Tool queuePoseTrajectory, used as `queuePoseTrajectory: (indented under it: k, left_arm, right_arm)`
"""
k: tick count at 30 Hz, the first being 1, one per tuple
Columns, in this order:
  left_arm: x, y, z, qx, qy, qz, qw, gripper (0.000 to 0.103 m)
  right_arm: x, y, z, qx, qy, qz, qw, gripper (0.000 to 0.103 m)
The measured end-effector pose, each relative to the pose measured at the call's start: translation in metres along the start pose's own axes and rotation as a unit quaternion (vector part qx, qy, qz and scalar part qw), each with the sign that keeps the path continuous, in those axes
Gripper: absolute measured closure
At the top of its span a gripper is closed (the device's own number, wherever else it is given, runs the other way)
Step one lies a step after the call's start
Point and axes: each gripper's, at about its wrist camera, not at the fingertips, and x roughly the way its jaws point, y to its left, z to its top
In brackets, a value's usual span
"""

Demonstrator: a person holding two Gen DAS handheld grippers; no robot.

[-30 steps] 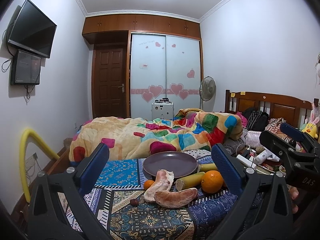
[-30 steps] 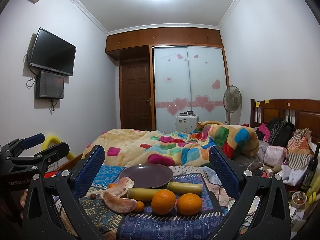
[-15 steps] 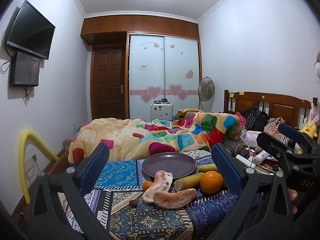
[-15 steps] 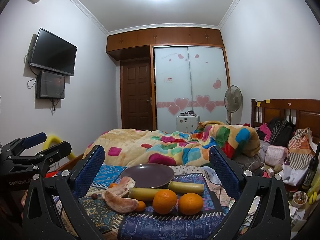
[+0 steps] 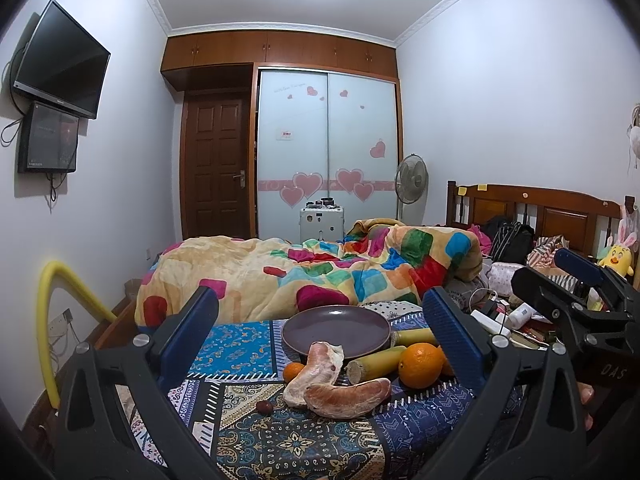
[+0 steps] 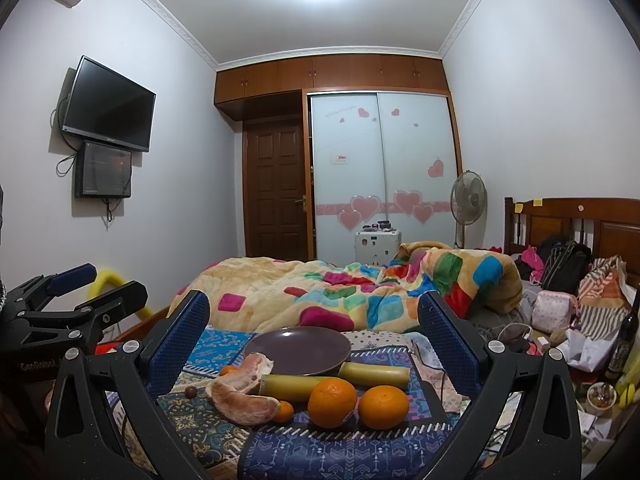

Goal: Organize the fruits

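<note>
Orange fruit lies low in the middle of both frames on a patterned cloth (image 6: pixel 280 444): two oranges (image 6: pixel 332 397) side by side, two pomelo segments (image 6: pixel 244 400) to their left, two yellow-green stalk pieces (image 6: pixel 376 374) behind, all just before an empty purple plate (image 6: pixel 298 350). Left tool (image 5: pixel 320 336) and right tool (image 6: pixel 314 334) both hover spread wide, gripping nothing, the fruit framed between their blue fingers (image 6: pixel 180 336)

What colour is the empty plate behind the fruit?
Dark purplish brown plate, plain with no pattern; clearest in the right wrist view.
</note>
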Motion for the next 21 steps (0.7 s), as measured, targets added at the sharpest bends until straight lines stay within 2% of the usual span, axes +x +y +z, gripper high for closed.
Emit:
queuePoseTrajectory:
  k: [12,21]
  left_arm:
    - [0.002,0.001,-0.001,-0.002,0.001,0.002,1.0000,0.000]
    - [0.016,0.009,-0.006,-0.005,0.021,0.001,0.9998,0.000]
  right_arm:
    - [0.000,0.000,-0.001,0.000,0.001,0.000,1.000,0.000]
    - [0.012,-0.001,-0.008,0.001,0.017,-0.002,1.000,0.000]
